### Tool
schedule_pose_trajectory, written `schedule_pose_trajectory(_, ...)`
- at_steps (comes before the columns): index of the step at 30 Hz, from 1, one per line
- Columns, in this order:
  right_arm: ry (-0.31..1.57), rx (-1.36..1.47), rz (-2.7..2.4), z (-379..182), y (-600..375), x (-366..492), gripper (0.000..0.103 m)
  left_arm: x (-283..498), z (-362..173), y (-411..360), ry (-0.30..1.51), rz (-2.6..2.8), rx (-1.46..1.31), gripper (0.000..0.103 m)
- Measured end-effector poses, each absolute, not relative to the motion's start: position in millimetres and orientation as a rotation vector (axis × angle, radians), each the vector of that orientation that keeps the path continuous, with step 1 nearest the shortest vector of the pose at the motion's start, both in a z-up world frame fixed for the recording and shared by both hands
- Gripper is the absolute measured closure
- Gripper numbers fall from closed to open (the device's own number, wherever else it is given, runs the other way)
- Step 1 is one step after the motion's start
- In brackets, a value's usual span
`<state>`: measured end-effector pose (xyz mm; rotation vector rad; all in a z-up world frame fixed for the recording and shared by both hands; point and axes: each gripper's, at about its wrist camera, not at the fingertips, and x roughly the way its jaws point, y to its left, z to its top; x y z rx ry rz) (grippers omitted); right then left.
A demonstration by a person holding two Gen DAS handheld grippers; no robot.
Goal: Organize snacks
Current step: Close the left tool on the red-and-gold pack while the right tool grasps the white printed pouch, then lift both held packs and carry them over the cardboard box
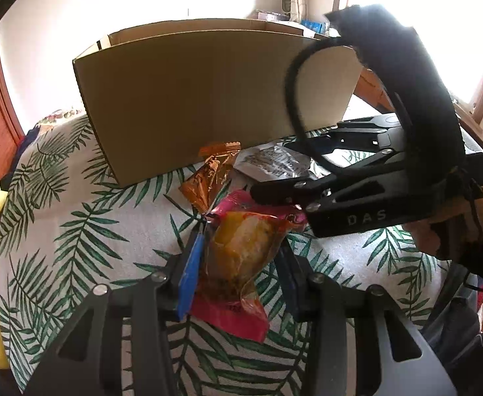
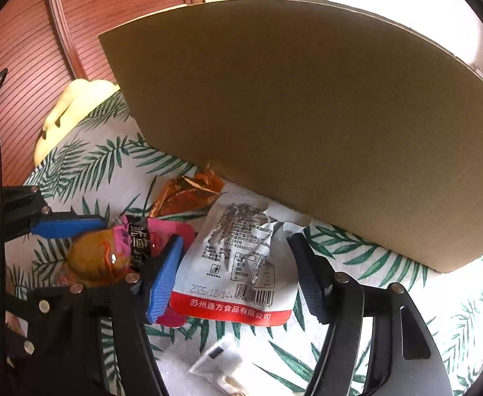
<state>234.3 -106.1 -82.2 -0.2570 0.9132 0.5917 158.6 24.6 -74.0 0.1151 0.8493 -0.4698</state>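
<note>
The left gripper pinches a pink-and-yellow snack packet between its blue pads over the leaf-print cloth. Right of it, the right gripper straddles a white snack pouch, jaws apart, not pressing. Farther off lie an orange foil wrapper and the cardboard box.

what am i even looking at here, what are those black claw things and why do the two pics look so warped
Those claws are two handheld grippers, one in each of a person's hands, with no robot arm. Each carries a fisheye camera looking along its fingers, hence the warping. The left wrist view shows the left gripper squeezing a pink-and-yellow snack packet, with the right gripper reaching in from the right. The right wrist view shows that gripper with its jaws apart around a white pouch, not pressing it. An orange foil packet lies nearby. Everything sits on a leaf-print cloth before a cardboard box.
</note>
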Motion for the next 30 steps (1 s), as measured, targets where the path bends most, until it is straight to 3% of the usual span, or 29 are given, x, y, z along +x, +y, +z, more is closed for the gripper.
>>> schedule_pose_trajectory(30, 0.727, -0.108, 0.575, -33.6, -157.9, 190.1, 0.036, 141.4, -43.7, 35.9, 0.776, -0.461, 0.031, 0.062)
